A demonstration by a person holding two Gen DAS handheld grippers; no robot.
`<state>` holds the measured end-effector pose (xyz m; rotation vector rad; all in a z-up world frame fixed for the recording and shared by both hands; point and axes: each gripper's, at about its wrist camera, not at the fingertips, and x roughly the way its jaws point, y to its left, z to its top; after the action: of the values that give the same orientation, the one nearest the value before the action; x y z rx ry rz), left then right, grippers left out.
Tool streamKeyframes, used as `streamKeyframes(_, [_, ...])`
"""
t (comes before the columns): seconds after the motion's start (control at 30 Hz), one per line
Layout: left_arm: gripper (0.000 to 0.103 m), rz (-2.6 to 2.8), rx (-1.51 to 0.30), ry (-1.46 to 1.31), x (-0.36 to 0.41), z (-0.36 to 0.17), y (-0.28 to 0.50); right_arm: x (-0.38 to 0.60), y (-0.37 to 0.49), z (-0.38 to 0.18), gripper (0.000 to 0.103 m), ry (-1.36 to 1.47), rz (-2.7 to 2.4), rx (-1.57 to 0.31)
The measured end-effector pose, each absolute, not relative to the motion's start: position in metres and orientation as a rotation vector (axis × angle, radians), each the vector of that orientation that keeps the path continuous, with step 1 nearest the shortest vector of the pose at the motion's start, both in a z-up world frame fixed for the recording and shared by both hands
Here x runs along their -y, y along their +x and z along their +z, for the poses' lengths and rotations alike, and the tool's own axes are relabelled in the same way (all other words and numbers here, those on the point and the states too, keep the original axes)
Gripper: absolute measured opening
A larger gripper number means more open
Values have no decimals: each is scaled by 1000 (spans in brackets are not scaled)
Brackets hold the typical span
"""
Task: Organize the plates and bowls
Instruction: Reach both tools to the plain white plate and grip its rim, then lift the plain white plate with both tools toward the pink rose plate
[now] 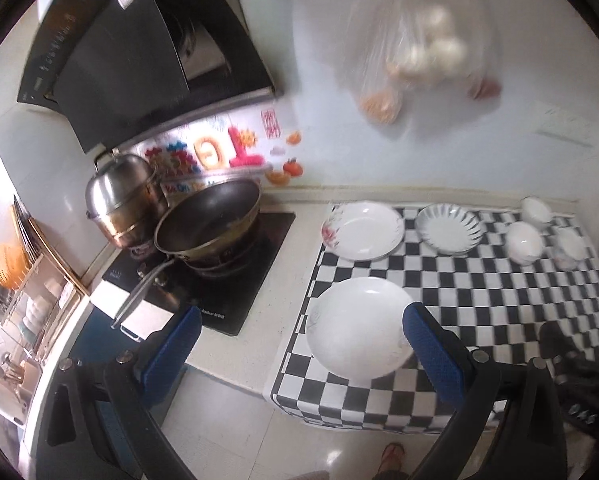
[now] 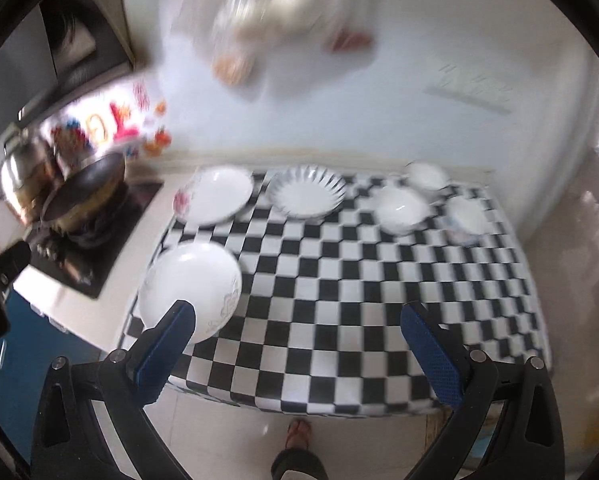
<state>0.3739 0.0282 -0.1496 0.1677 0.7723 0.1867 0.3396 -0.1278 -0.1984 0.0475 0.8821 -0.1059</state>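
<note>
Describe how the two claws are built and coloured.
Both look alike. The left claw and right claw each have two flat blue fingers with textured pads, mounted on curved black plastic arms fastened by round silver bolts. No cables or markings show.

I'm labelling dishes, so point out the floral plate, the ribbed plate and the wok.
floral plate [image 1: 365, 230]: left wrist view, its white centre.
ribbed plate [image 1: 448, 226]: left wrist view, its centre.
wok [image 1: 209, 212]: left wrist view, its dark inside.
</note>
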Motion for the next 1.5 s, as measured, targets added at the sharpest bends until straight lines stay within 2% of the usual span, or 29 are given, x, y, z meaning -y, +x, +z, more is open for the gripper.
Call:
streamKeyframes(0.17, [103, 221, -888, 142, -31, -196, 433, 125, 423, -267, 103, 39, 17, -1044])
streamKeyframes(0.43, [102, 187, -1072, 148, -40, -282, 505, 120, 495, -348, 103, 94, 127, -1235])
streamKeyframes(0.53, [89, 160, -1146, 135, -48, -313, 527, 114, 516, -379, 103, 127, 151, -1307])
streamKeyframes(0.6, [72, 151, -1204, 137, -54, -334, 540, 110, 527, -397, 103, 161, 162, -1350])
streamKeyframes(0.73, [61, 98, -1306, 90, -70, -368, 562, 107, 546, -428, 99, 267, 182, -1441])
streamKeyframes(0.87, [56, 54, -1392, 31, -91, -396, 579, 102, 562, -457, 80, 366, 201, -1531])
streamKeyframes(1.0, [45, -1, -1446, -13, -106, -415, 589, 94, 570, -466, 62, 407, 201, -1550])
streamKeyframes(1.03, [45, -21, -1464, -14, -107, -420, 591, 92, 572, -469, 50, 421, 206, -1560])
streamKeyframes(1.07, [43, -44, -1478, -16, -107, -423, 591, 90, 573, -475, 44, 457, 211, -1587])
streamKeyframes(1.1, [41, -72, -1492, -19, -108, -427, 592, 89, 572, -473, 43, 461, 202, -1584])
streamKeyframes(1.13, [40, -90, -1500, -24, -108, -429, 592, 87, 574, -473, 37, 452, 196, -1585])
streamKeyframes(1.2, [36, -137, -1513, -43, -107, -432, 592, 83, 576, -473, 36, 424, 179, -1593])
streamKeyframes(1.33, [36, -158, -1507, -13, -103, -430, 592, 82, 578, -472, 22, 385, 152, -1609])
streamKeyframes(1.5, [29, -155, -1528, -43, -101, -427, 593, 91, 572, -471, 21, 410, 143, -1615])
